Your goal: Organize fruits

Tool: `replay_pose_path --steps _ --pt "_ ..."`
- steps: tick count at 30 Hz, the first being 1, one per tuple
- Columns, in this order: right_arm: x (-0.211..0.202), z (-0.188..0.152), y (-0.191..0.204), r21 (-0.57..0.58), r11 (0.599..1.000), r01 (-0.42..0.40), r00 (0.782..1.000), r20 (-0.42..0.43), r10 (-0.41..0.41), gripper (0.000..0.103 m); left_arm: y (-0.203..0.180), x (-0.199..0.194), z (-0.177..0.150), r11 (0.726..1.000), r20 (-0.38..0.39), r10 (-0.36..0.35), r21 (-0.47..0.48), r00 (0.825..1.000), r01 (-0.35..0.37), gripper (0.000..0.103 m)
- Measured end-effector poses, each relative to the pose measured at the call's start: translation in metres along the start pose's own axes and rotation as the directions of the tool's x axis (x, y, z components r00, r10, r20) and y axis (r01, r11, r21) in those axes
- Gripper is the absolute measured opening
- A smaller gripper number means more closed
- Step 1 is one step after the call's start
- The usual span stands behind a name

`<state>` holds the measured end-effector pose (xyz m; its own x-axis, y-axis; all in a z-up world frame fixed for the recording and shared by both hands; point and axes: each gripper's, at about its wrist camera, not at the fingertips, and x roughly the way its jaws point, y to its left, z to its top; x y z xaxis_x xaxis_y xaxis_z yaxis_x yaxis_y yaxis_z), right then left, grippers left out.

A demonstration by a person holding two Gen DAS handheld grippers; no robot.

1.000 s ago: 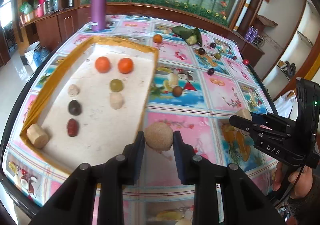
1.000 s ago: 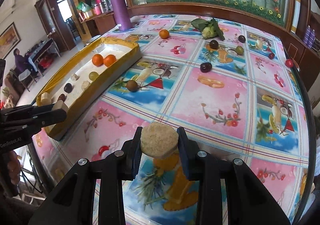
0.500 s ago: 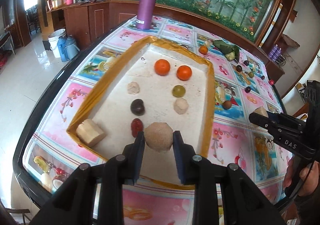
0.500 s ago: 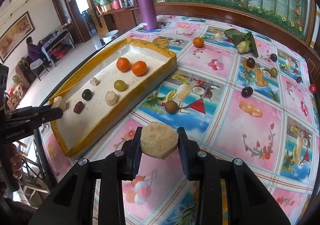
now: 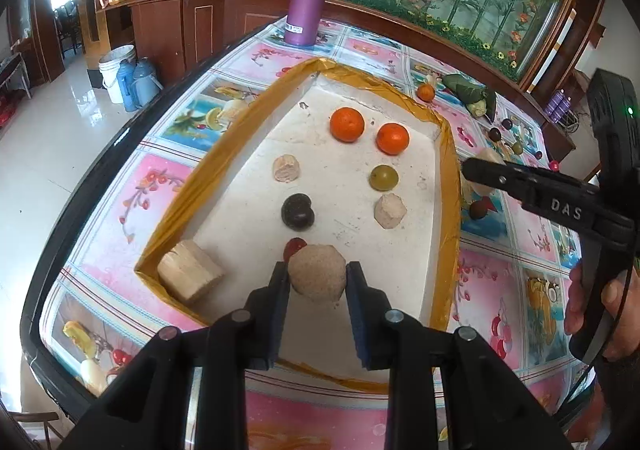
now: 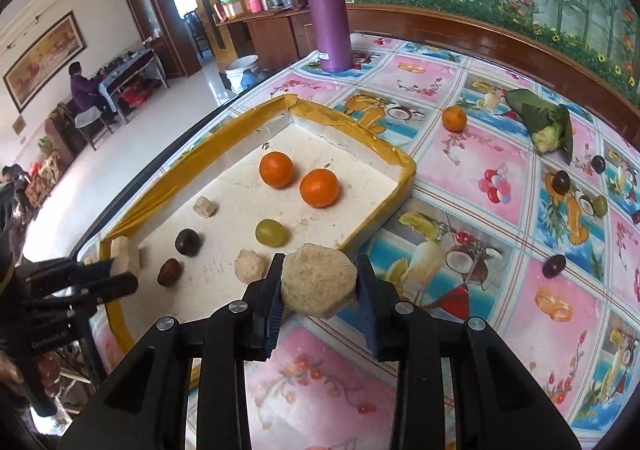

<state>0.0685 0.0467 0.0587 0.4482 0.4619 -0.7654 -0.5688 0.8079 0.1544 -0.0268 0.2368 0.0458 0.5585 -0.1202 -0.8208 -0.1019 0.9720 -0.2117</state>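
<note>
My left gripper [image 5: 317, 272] is shut on a round tan peeled chunk [image 5: 318, 282], hanging over the near end of the yellow-rimmed white tray [image 5: 450, 185]. My right gripper [image 6: 320, 270] is shut on a flat tan chunk [image 6: 318, 286] just outside the tray's near right rim [image 6: 404, 169]. In the tray lie two oranges [image 5: 347, 124], a green grape [image 5: 384, 177], a dark plum [image 5: 297, 211], a red date [image 6: 169, 272], small pale chunks [image 5: 390, 211] and a big pale block [image 5: 189, 276]. The left wrist view shows the right gripper [image 5: 468, 169] beside the tray's right wall.
A tall purple bottle [image 6: 330, 15] stands beyond the tray. Loose on the patterned tablecloth to the right are an orange [image 6: 454, 118], a leaf-wrapped bundle [image 6: 546, 123], dark plums [image 6: 560, 181] and a grape [image 6: 599, 205]. The table's black edge [image 5: 60, 226] runs along the left.
Both grippers carried their chunks leftward. The left one went from the tablecloth to above the tray's near end; the right one came up to the tray's right rim.
</note>
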Motion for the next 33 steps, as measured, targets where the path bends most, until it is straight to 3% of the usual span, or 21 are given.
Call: replay_pose_path --steps 10,26,33 --pt "0.046 0.021 0.005 -0.022 1.000 -0.014 0.999 -0.047 0.013 0.032 -0.014 0.021 0.001 0.999 -0.044 -0.037 0.008 0.998 0.037 0.031" --pt "0.077 0.026 0.012 -0.154 0.988 0.023 0.996 -0.080 -0.035 0.032 -0.017 0.042 0.001 0.999 -0.054 0.024 0.045 0.998 -0.021 0.031" --pt "0.075 0.023 0.014 -0.173 0.984 0.040 0.996 -0.071 -0.053 0.033 -0.026 0.040 -0.005 0.997 -0.044 0.030 0.077 0.999 -0.027 0.051"
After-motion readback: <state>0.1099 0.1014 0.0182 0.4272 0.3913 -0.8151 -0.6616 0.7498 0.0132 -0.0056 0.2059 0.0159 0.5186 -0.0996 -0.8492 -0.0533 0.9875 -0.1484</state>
